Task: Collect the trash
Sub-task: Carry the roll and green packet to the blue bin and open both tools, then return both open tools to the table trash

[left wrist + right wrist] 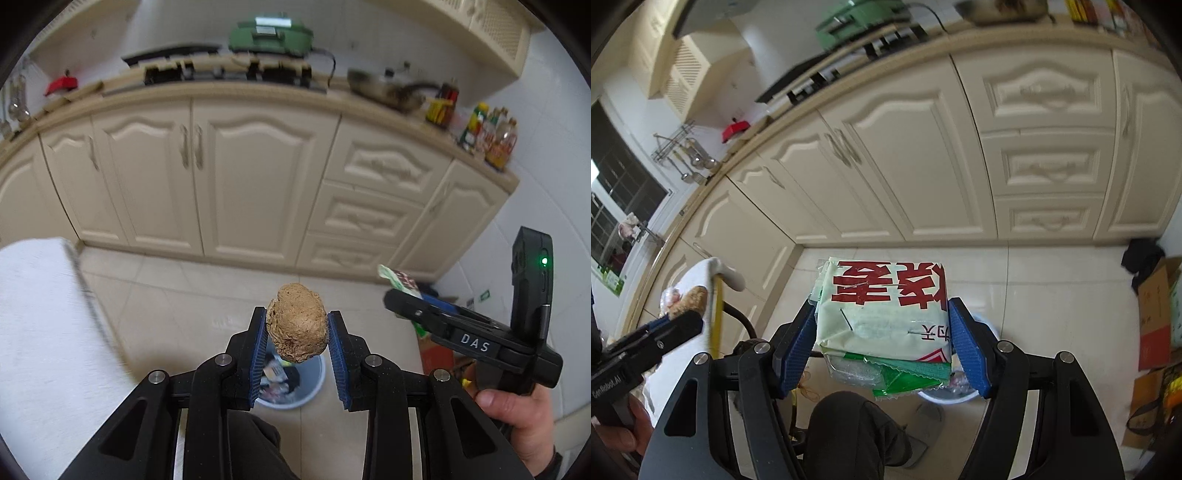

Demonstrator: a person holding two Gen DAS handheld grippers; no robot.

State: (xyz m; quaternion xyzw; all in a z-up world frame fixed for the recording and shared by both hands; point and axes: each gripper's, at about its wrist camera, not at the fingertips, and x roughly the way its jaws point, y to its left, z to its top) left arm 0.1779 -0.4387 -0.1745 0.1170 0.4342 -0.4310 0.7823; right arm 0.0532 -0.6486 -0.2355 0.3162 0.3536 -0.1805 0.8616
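Cream-cabinet kitchen, tiled floor, bin (317, 373) at lower centre: left gripper (297, 325) clamped narrow on a brown crumpled lump (297, 323), probably light and crushable, mid-body; right gripper (882, 328) set wide across a pale-green packet (886, 314), likely slippery, side edges

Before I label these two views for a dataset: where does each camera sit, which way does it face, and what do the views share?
Left wrist: on the left tongs, angled down at the bin and cabinets; they grip a brown lump; a knee, the right tongs and right hand show.
Right wrist: on the right tongs, angled down at floor and cabinets; they grip a green packet; a knee, the left tongs and left hand show.
Shared: bin, cabinets, both tongs, lump, packet.
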